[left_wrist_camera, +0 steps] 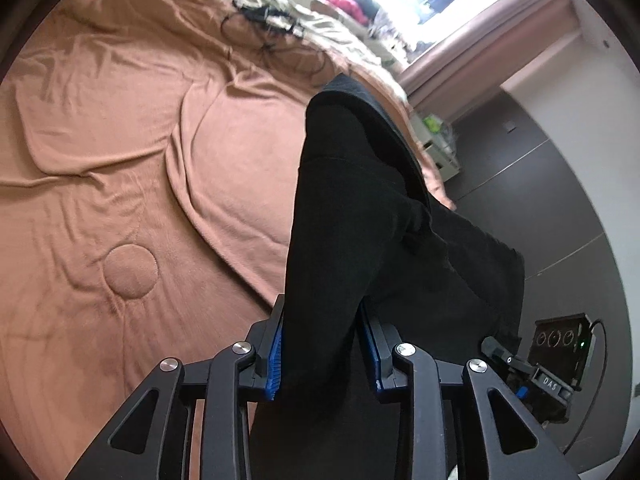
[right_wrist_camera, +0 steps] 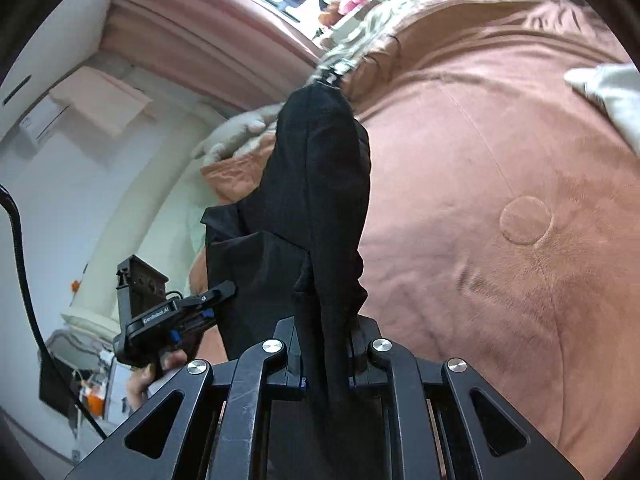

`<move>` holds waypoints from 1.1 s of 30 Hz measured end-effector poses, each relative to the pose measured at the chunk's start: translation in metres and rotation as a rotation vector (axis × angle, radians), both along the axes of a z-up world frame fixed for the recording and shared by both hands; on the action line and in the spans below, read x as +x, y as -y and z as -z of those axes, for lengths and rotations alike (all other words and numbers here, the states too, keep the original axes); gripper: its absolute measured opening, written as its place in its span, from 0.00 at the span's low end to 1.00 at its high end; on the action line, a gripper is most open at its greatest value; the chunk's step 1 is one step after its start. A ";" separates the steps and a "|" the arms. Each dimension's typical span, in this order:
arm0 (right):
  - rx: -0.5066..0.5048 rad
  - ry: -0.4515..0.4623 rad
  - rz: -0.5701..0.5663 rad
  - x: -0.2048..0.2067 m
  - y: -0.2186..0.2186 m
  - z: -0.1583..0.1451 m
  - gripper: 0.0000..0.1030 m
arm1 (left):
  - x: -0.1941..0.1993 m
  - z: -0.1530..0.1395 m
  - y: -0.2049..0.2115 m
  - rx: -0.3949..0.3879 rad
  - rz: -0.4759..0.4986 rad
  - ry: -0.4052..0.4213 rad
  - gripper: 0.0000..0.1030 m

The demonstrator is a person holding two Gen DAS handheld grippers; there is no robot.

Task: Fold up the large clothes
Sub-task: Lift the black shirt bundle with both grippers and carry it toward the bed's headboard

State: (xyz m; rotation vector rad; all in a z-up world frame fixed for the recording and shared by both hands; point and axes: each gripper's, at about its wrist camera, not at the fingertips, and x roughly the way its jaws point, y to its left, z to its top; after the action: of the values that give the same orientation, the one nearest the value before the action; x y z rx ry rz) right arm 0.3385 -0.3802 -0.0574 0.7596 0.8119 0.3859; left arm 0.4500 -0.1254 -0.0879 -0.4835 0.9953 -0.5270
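Note:
A black garment (left_wrist_camera: 352, 208) hangs lifted above a bed with a salmon-brown blanket (left_wrist_camera: 120, 160). In the left wrist view my left gripper (left_wrist_camera: 322, 312) is shut on it; the cloth fills the gap between the blue pads (left_wrist_camera: 276, 356) and trails toward the bed's edge. In the right wrist view my right gripper (right_wrist_camera: 326, 328) is shut on another bunched part of the garment (right_wrist_camera: 316, 184), which rises in a thick fold ahead of the fingers. The left gripper (right_wrist_camera: 180, 312) shows at lower left there, held by a hand (right_wrist_camera: 148, 380). The right gripper's body (left_wrist_camera: 556, 348) shows at the left view's lower right.
The blanket (right_wrist_camera: 500, 140) spreads wide with a round quilted patch (right_wrist_camera: 526, 220). Black cables (left_wrist_camera: 264, 20) lie near the bed's far side. A pale cloth (right_wrist_camera: 608, 92) sits at the right edge. Dark floor (left_wrist_camera: 540, 200) runs beside the bed, with a curtain (left_wrist_camera: 480, 52) beyond.

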 end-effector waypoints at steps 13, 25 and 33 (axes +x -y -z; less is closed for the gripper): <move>-0.059 0.173 -0.043 -0.085 -0.039 -0.074 0.13 | -0.084 -0.066 -0.031 -0.089 -0.038 0.124 0.32; -0.084 0.284 -0.113 -0.125 -0.096 -0.135 0.13 | -0.159 -0.131 -0.090 -0.130 -0.100 0.270 0.32; -0.084 0.338 -0.193 -0.141 -0.146 -0.157 0.13 | -0.204 -0.156 -0.141 -0.138 -0.175 0.337 0.32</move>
State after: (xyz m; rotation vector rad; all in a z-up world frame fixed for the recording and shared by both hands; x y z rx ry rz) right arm 0.1979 -0.2339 0.0997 0.5197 0.5786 0.6304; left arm 0.2465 0.0153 0.0678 -0.5771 0.5907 -0.5010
